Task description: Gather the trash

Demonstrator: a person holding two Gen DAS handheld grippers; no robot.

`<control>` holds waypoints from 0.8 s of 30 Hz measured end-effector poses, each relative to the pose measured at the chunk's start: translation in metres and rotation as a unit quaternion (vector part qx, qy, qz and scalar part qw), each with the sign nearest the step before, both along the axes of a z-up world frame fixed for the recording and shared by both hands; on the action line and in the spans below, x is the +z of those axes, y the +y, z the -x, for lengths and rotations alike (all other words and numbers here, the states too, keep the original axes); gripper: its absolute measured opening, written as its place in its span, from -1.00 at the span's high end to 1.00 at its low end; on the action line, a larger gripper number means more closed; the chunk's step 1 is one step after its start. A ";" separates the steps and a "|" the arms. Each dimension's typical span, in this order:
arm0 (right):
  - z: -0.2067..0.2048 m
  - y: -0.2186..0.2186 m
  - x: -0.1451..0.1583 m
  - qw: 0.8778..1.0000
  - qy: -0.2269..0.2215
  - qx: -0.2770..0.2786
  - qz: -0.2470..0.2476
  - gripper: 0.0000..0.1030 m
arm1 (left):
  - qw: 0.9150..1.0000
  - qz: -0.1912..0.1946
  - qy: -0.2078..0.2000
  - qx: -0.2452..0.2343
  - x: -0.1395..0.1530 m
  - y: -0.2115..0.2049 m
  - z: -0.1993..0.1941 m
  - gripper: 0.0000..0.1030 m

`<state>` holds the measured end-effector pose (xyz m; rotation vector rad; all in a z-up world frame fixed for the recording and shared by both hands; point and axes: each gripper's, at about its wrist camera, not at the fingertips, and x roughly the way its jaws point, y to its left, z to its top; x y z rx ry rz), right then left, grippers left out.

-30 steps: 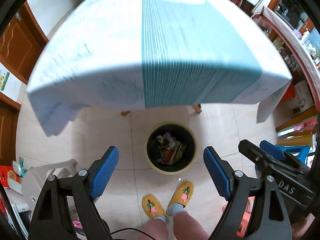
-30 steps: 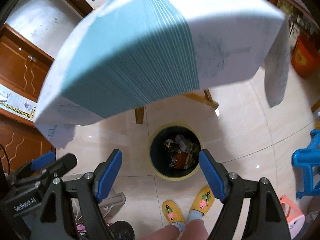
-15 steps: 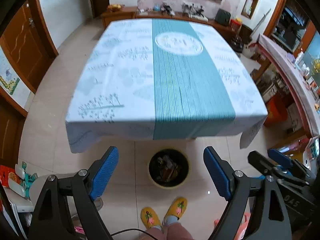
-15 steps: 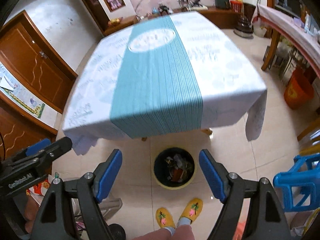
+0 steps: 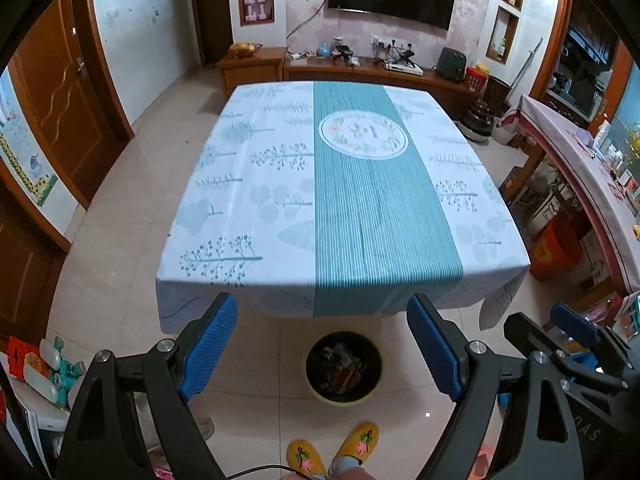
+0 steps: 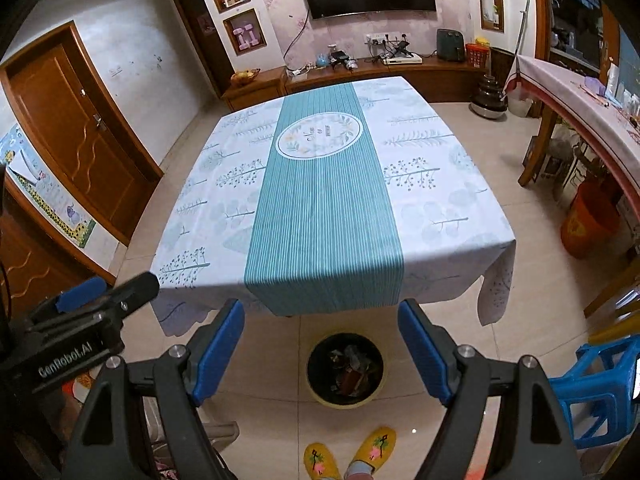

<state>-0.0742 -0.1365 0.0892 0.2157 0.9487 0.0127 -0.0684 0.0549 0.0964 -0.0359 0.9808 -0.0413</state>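
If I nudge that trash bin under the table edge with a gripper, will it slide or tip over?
The trash bin looks squat and wide-mouthed, so it would probably slide rather than tip. The glossy floor tiles likely offer little friction. Its load looks like light wrappers, so it should move easily.

Left wrist view: high above the floor, tilted down and forward across the table (image 5: 320, 200), seen from near its front edge.
Right wrist view: just right of it, same heading.
Shared: table, trash bin (image 5: 343, 367) (image 6: 346, 370), yellow slippers (image 5: 332, 450), TV wall.
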 end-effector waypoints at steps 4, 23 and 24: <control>-0.002 -0.005 0.004 1.000 -0.007 -0.004 -0.001 -0.55 | 1.000 -0.009 -0.010 0.003 0.004 -0.006 -0.001 -0.66; -0.023 -0.023 0.012 1.000 -0.021 0.008 0.002 -0.55 | 1.000 -0.021 -0.019 0.003 0.003 -0.038 -0.020 -0.66; -0.025 -0.025 0.012 1.000 -0.021 0.009 0.002 -0.55 | 1.000 -0.021 -0.019 0.003 0.003 -0.039 -0.021 -0.66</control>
